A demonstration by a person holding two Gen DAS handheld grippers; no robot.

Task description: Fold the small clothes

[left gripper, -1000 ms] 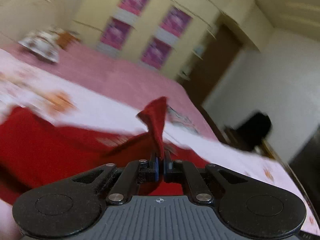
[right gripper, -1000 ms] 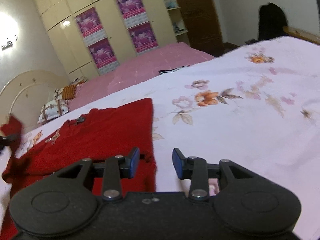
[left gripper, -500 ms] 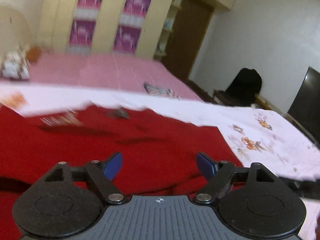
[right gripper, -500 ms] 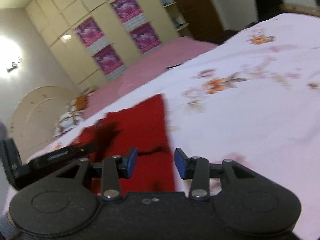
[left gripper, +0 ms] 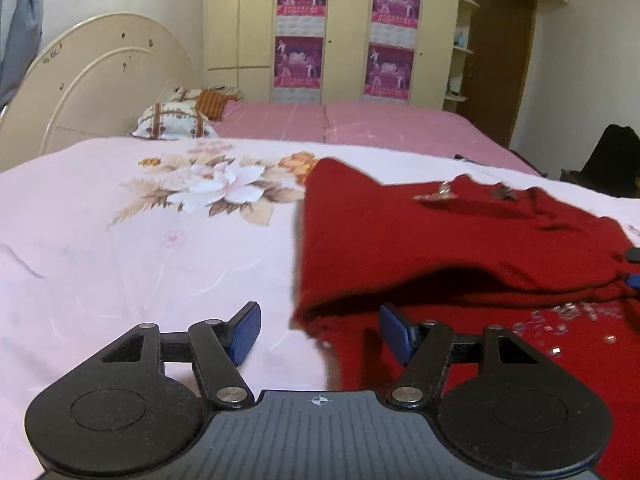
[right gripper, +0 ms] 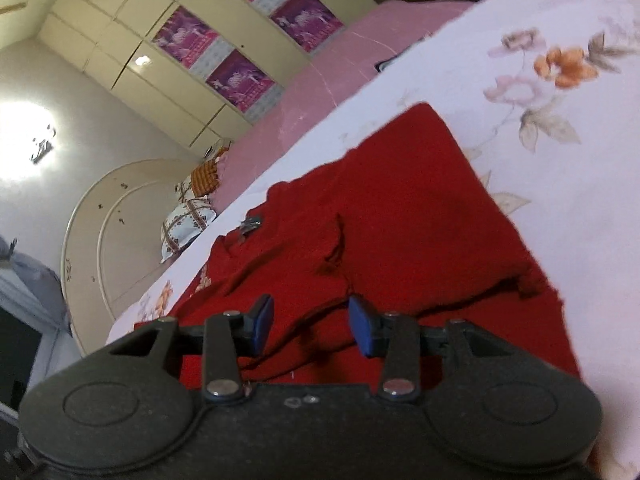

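A small red knitted garment [left gripper: 460,240] lies on the flowered bedsheet [left gripper: 140,240], with one part folded over the rest and shiny sequins on its lower layer. My left gripper [left gripper: 318,330] is open and empty, low over the garment's near left corner. In the right wrist view the same red garment [right gripper: 400,220] lies folded with a raised crease. My right gripper [right gripper: 310,324] is open and empty just above its near edge.
A pink bedspread [left gripper: 360,124] covers the far half of the bed. Pillows [left gripper: 176,122] lie by the cream headboard [left gripper: 92,80]. A wardrobe with purple posters [left gripper: 344,32] stands behind. A dark bag [left gripper: 612,160] sits at the right.
My left gripper let go of the red corner it held pinched and lifted, opened wide, and swung to the garment's left edge. My right gripper stayed open and moved over the garment.
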